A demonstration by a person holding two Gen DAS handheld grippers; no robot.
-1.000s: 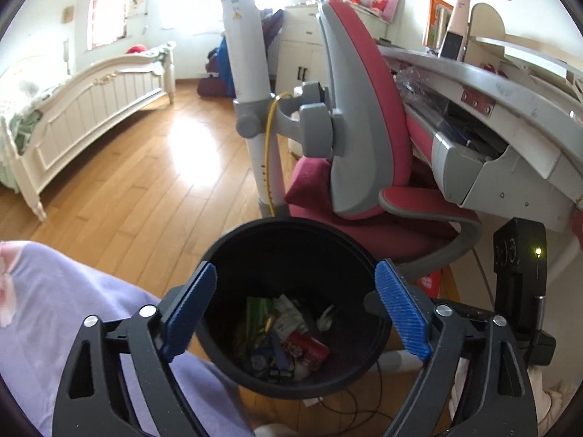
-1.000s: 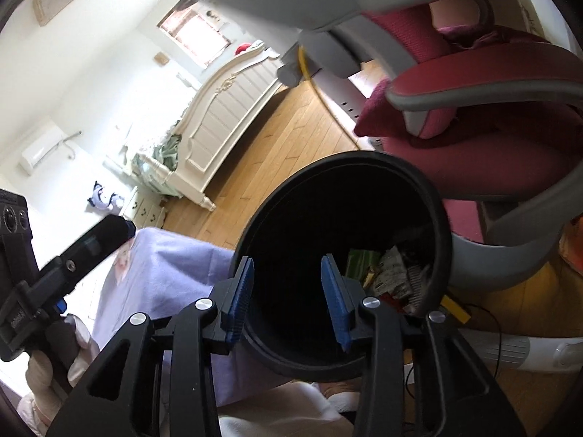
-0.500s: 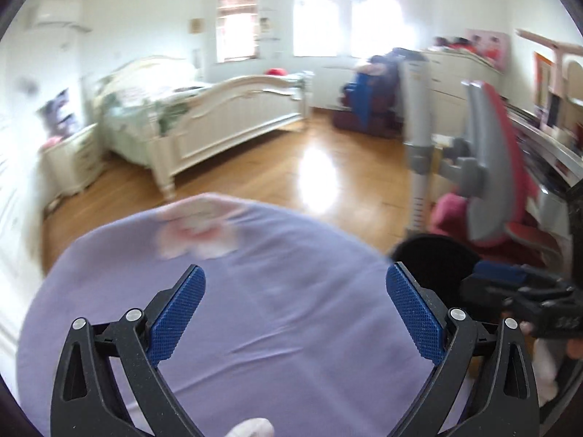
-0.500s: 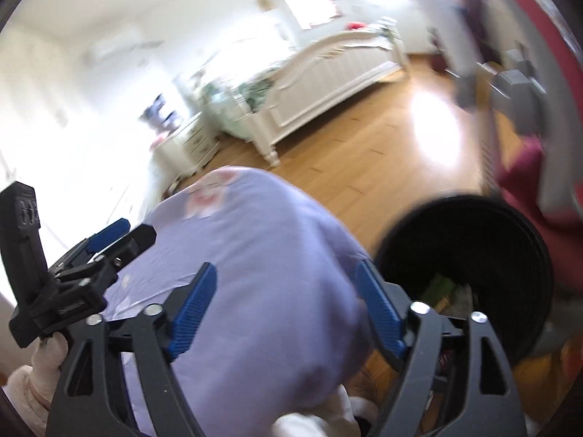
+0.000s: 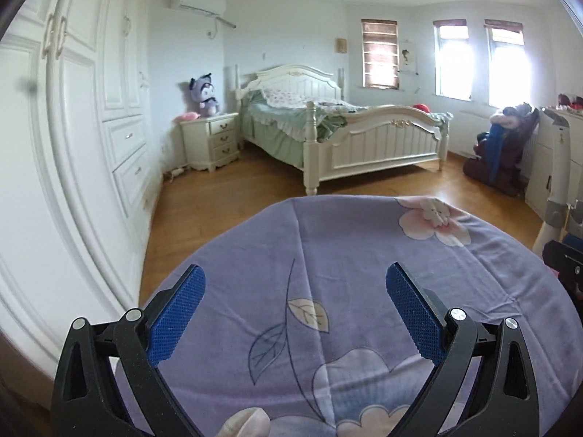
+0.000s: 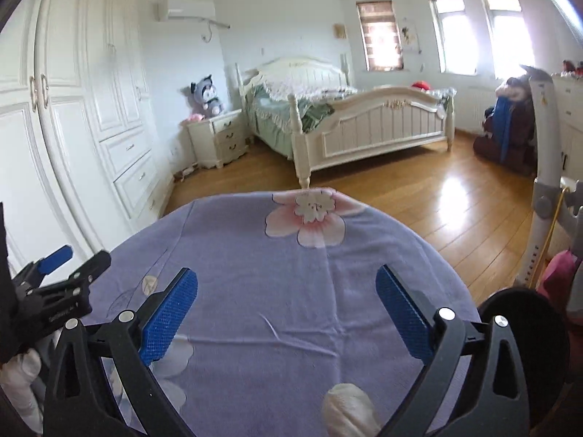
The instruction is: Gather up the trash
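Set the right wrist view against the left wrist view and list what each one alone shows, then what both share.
Right wrist only: the black trash bin at the lower right, the left claw at the left edge, the sunlit glare on the floor. Left wrist only: the blue leaf print on the cloth. Both: the purple floral cloth, white bed, plush toy on the nightstand, wardrobe, windows.
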